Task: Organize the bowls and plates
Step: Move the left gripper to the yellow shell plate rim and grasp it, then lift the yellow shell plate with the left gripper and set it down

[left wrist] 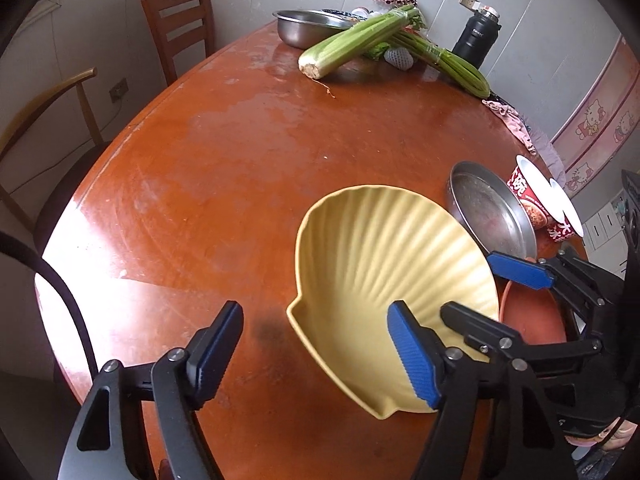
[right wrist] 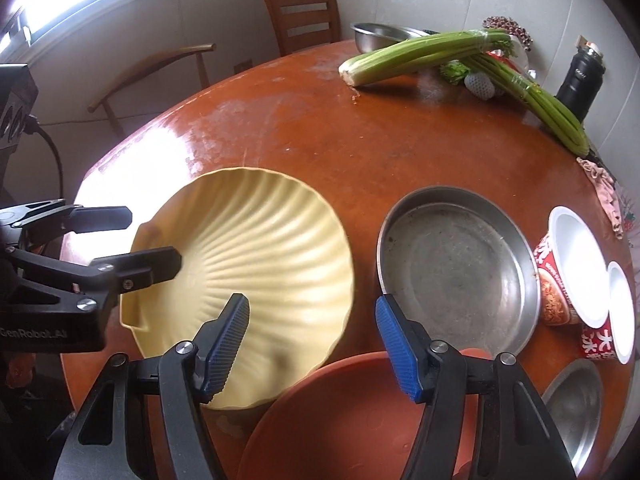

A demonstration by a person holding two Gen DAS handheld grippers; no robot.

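Observation:
A yellow shell-shaped plate (left wrist: 384,264) (right wrist: 256,252) lies tilted on the round wooden table (left wrist: 224,160), its right edge resting on an orange plate (right wrist: 340,412) (left wrist: 532,316). My left gripper (left wrist: 316,352) is open, its jaws astride the shell plate's left rim; it also shows in the right wrist view (right wrist: 154,240). My right gripper (right wrist: 312,348) is open, its jaws astride the shell plate's near right edge above the orange plate; it also shows in the left wrist view (left wrist: 480,284). A steel round pan (right wrist: 456,268) (left wrist: 492,212) sits to the right.
Two instant-noodle cups (right wrist: 576,272) and a small steel bowl (right wrist: 576,404) stand at the right edge. Celery (left wrist: 360,40), a steel basin (left wrist: 308,26), a black flask (left wrist: 478,36) and a pink cloth (left wrist: 512,116) lie at the far side. Chairs (left wrist: 180,24) stand beyond the table.

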